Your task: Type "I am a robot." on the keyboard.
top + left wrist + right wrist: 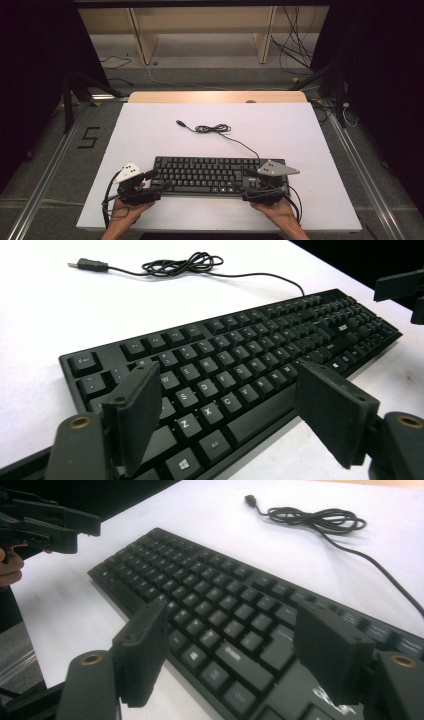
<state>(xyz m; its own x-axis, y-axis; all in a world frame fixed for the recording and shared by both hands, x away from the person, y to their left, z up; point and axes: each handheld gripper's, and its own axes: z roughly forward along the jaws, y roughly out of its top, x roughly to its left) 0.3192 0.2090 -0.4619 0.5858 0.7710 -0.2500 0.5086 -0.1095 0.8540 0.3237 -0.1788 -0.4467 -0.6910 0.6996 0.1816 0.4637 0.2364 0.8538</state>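
Black plastic computer keyboard [215, 174] on white table [150, 135], left gripper [225, 405] and right gripper [230, 650] over opposite ends (jaws spread wide, holding nothing), coiled black cable [212, 128] beyond.

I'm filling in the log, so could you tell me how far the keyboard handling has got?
Early stage. Done: the left gripper and right gripper sit at either end of the keyboard, jaws open. In hand: positioning above the keys. Left: closing on it; its cable lies coiled, unplugged.
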